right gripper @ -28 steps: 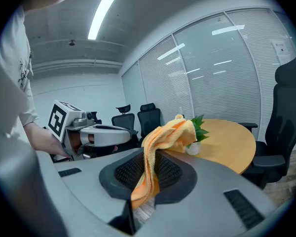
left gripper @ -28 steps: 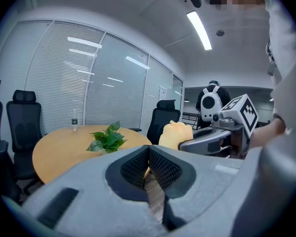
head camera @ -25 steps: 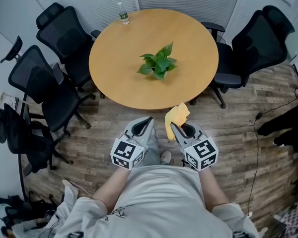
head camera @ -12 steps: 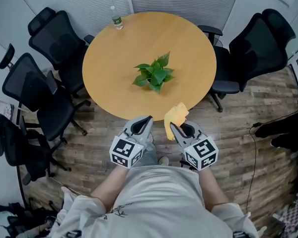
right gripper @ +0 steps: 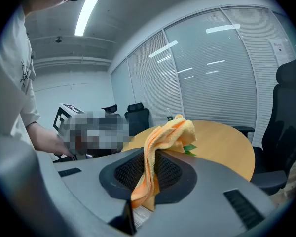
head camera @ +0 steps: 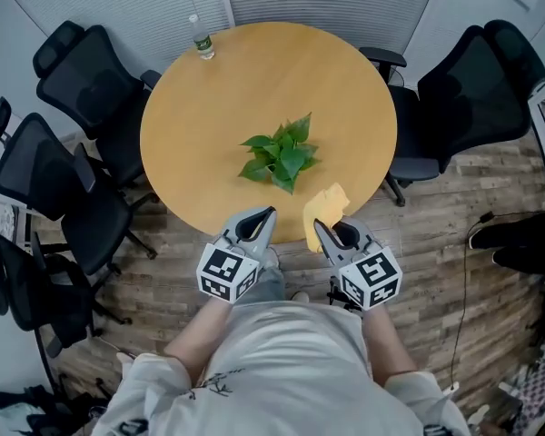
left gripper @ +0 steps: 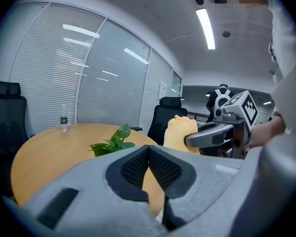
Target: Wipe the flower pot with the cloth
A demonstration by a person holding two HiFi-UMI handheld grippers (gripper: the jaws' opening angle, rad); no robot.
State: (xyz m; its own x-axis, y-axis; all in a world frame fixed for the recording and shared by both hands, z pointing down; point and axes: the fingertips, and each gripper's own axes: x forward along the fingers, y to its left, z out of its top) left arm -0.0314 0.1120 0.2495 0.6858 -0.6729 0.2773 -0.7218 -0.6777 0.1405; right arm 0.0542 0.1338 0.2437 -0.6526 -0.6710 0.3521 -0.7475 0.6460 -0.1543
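Pinching the orange cloth point(right gripper: 165, 135) between its ribbed pads, my right gripper point(right gripper: 147, 169) has its jaws closed on a fold. The bunched top of the cloth stands above the jaw tips and a short tail hangs below them. Beside it, my left gripper point(left gripper: 149, 154) has its jaws pressed together with nothing between them, only the table edge showing beyond the tips. Both grippers are held in front of my body, pointing a little downward toward the table, and neither touches anything on it.

Just ahead is the near rim of the round wooden table point(head camera: 209, 89). At its middle sits the plant point(head camera: 280, 157), well apart from both grippers. From above its green leaves cover the flower pot, and from the gripper views only leaves show over the tabletop, so I cannot tell the pot's shape or which way it faces. A water bottle point(head camera: 201, 42) stands at the far left edge, and black office chairs point(head camera: 82, 66) ring the table.

I judge this to be the approach: the cloth is already in hand and the wiping has not begun. The next move calls for reaching over the table and bringing the cloth down under the leaves to the side of the pot. The free left gripper would have to open and steady the pot's rim or wall so it does not slide or tip as I rub. I would keep the cloth's bunched end leading, so that fabric and not the jaw tips meets the pot.
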